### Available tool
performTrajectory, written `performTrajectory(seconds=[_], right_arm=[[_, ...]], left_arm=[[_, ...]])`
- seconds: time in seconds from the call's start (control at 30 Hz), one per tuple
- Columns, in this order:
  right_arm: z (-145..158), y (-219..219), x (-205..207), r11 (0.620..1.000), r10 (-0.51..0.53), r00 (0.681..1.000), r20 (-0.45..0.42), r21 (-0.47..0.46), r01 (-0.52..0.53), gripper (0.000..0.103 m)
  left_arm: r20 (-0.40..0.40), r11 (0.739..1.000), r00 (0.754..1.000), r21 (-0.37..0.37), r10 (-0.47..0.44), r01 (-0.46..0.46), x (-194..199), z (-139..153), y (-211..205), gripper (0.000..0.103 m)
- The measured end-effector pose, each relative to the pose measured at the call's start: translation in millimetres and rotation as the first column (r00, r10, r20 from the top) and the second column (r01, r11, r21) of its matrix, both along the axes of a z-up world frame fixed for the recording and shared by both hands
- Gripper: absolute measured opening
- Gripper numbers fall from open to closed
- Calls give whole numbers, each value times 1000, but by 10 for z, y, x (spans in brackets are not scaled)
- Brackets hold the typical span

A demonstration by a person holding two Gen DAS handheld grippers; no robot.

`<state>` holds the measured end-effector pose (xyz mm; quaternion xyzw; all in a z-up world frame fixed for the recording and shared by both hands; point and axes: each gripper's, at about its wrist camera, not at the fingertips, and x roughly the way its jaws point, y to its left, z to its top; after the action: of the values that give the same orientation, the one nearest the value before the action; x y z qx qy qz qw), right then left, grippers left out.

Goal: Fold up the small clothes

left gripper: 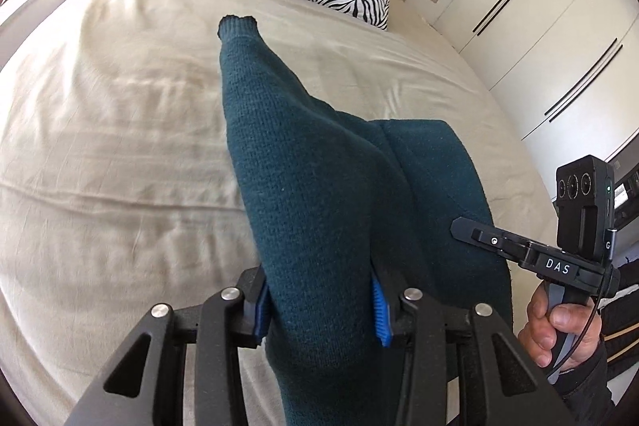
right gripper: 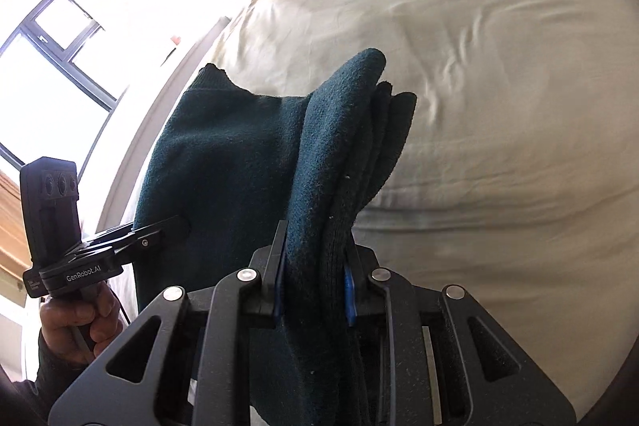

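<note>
Both the left gripper (left gripper: 319, 310) and right gripper (right gripper: 313, 286) are clamped on the soft, floppy sweater (left gripper: 319, 194); it sags between them, so hold its edges.

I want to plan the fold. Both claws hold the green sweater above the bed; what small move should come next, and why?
Probably lower both claws together to lay the sweater flat on the bed. The left claw and right claw both grip bunched fabric, and the sleeve hangs loose.
</note>
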<state>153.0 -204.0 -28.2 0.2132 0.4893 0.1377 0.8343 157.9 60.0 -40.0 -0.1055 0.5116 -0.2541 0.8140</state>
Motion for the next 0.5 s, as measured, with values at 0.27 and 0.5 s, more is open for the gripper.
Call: performTrajectory(seconds=[0.27, 0.5], right_arm=[[-756, -110, -242, 986, -74, 990, -116, 141, 91, 22], [-1039, -238, -269, 967, -72, 992, -105, 235, 95, 27]], left_arm=[[-76, 999, 997, -22, 27, -29, -20, -498, 187, 52], [-93, 998, 995, -47, 36, -40, -36, -552, 236, 61]])
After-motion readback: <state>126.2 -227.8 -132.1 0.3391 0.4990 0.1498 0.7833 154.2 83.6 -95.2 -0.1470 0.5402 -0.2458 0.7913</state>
